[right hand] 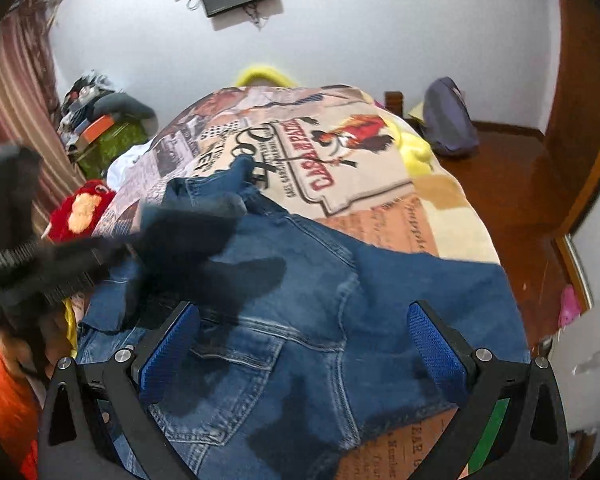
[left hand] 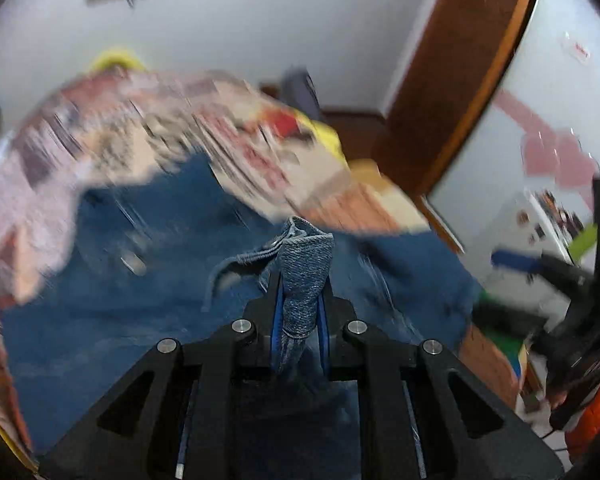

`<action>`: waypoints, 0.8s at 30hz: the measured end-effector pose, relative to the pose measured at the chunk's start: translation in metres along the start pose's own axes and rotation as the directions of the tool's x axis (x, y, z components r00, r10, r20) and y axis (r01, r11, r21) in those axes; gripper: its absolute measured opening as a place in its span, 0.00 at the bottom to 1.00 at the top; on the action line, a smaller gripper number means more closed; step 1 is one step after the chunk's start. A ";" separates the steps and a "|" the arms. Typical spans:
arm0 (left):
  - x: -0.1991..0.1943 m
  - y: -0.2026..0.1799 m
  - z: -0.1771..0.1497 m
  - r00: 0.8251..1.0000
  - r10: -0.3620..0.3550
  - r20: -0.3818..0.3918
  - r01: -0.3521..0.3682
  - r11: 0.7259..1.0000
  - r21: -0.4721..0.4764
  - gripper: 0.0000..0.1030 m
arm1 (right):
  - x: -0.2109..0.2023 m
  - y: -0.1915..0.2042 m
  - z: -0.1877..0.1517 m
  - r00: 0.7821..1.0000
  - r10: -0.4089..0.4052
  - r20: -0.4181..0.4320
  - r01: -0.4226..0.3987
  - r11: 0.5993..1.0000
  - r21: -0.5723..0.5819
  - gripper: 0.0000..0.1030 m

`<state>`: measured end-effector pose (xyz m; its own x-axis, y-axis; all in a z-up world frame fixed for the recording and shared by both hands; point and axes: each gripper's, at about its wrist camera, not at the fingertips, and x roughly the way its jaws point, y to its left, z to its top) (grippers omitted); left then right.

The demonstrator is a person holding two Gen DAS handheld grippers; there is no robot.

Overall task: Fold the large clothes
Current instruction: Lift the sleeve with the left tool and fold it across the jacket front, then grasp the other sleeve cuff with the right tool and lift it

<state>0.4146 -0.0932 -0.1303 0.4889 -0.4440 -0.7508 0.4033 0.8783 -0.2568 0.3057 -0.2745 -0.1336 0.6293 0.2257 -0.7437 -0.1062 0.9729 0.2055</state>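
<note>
My left gripper (left hand: 300, 280) pinches a jeans (right hand: 320, 320) hem tight. My right gripper (right hand: 304, 344) gapes wide, holding nothing. Denim is heavy and floppy; I'd grab thick seams.

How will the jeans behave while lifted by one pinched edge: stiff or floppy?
Probably floppy: the jeans lie creased over the blanket, and the edge pinched in the left gripper bunches. Likely heavy for cloth, so the rest would drag. The right gripper is open above them.
</note>
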 end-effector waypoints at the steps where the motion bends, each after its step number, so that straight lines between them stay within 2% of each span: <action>1: 0.008 -0.003 -0.006 0.999 -0.006 -0.033 0.006 1.000 0.005 0.14 | 0.000 -0.006 -0.002 1.000 0.003 -0.005 -0.003 1.000 0.022 1.00; 5: 0.031 -0.016 -0.028 0.989 -0.003 -0.146 0.012 0.998 0.062 0.15 | 0.008 -0.015 -0.004 0.999 0.028 -0.035 -0.025 0.996 0.086 1.00; 7: 0.028 -0.023 -0.035 0.987 0.038 -0.157 -0.025 0.996 0.084 0.25 | 0.012 -0.015 -0.004 0.999 0.033 -0.041 -0.028 0.994 0.102 1.00; 9: 0.018 -0.022 -0.038 0.987 0.057 -0.149 -0.044 0.995 0.087 0.57 | 0.018 -0.014 -0.002 0.998 0.035 -0.046 -0.029 0.993 0.118 1.00; 12: -0.009 -0.015 -0.040 0.996 0.056 -0.076 -0.051 0.996 0.071 0.76 | 0.032 -0.009 0.002 0.996 0.055 -0.070 -0.044 0.989 0.144 1.00; 14: -0.026 -0.004 -0.038 0.996 0.077 -0.038 -0.074 0.994 0.074 0.86 | 0.044 -0.005 0.005 0.992 0.083 -0.096 -0.067 0.984 0.164 1.00; 16: -0.043 0.015 -0.039 0.994 0.113 0.011 -0.113 0.991 0.068 0.91 | 0.058 0.000 0.007 0.985 0.112 -0.128 -0.088 0.979 0.183 1.00; 17: -0.050 0.026 -0.041 0.989 0.142 0.028 -0.143 0.988 0.061 0.95 | 0.063 0.002 0.007 0.983 0.123 -0.138 -0.096 0.977 0.189 1.00; 20: -0.068 0.066 -0.053 0.970 0.238 0.046 -0.240 0.970 0.039 0.96 | 0.091 0.010 0.004 0.963 0.175 -0.206 -0.126 0.965 0.232 1.00; 24: -0.082 0.131 -0.084 0.921 0.389 0.005 -0.389 0.921 -0.022 0.96 | 0.124 0.020 -0.004 0.930 0.225 -0.290 -0.145 0.951 0.272 1.00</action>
<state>0.3624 0.0731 -0.1534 0.6113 -0.0678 -0.7885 0.1644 0.9855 0.0427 0.3783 -0.2267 -0.2247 0.3384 0.4433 -0.8301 0.0175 0.8790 0.4766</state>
